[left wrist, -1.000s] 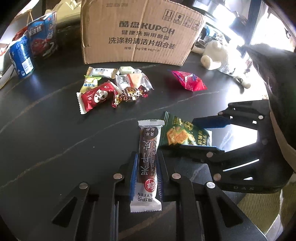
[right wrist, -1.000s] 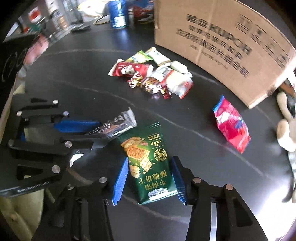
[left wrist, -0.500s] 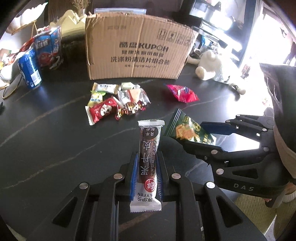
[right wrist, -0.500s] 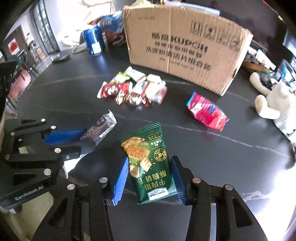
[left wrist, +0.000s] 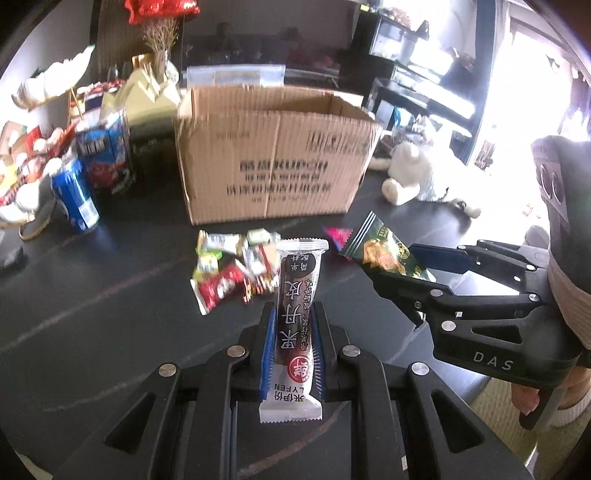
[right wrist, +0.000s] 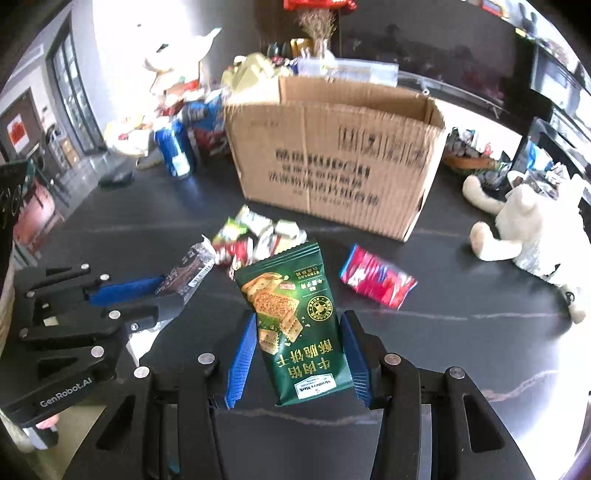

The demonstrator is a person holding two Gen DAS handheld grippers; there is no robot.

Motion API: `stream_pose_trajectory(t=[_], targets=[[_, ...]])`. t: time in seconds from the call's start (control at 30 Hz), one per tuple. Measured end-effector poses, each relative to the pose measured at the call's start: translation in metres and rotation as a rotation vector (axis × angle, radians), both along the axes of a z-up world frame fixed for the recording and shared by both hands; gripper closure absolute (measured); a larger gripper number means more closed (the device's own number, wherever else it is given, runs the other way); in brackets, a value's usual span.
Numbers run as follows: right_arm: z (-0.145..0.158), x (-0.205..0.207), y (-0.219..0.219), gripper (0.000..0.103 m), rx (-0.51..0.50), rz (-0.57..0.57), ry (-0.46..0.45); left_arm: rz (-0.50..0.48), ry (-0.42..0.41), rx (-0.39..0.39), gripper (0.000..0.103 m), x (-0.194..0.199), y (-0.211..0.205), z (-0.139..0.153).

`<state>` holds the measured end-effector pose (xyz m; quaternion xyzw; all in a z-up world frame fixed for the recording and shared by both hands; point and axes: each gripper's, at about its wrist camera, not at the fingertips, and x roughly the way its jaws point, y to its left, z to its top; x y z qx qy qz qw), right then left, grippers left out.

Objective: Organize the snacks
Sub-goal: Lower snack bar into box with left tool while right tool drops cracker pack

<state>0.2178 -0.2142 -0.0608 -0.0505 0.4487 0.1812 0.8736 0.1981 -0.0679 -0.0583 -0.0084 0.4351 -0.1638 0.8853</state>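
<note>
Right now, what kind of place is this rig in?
Probably a home living or dining room, not a lab: a dark marble-look table crowded with a white plush toy, a blue drink can and dried-flower decor, with a sunlit window behind.

- You can read "LYFEN" at the white end of the brown snack bar (left wrist: 296,332), below large Chinese characters.
- The right gripper (left wrist: 384,275) body carries "DAS".
- The left gripper (right wrist: 177,291) body carries "GenRobot.AI".
- The green cracker packet (right wrist: 295,325) shows yellow Chinese characters and a small white label.
- The cardboard box (right wrist: 332,162) print is blurred; "KUPOH" is barely legible.
</note>
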Motion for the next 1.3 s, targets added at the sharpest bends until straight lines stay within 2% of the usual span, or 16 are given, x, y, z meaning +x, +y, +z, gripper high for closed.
stream_pose_trajectory(t=[0.33, 0.63, 1.0, 1.3], targets=[[0.04, 0.015, -0.007, 0.056, 0.079, -0.066, -0.088, 0.001, -0.106, 0.012, 0.084, 0.018, 0.0, 0.053], [0.073, 0.039, -0.007, 0.056, 0.115, -0.101, -0.139, 0.005, -0.155, 0.007, 0.084, 0.041, 0.003, 0.085], [0.098, 0.077, -0.005, 0.056, 0.126, -0.111, -0.169, -0.003, -0.175, 0.027, 0.084, 0.081, 0.001, 0.107], [0.105, 0.12, -0.003, 0.055, 0.098, -0.122, -0.191, -0.004, -0.19, 0.049, 0.084, 0.134, 0.001, 0.113]])
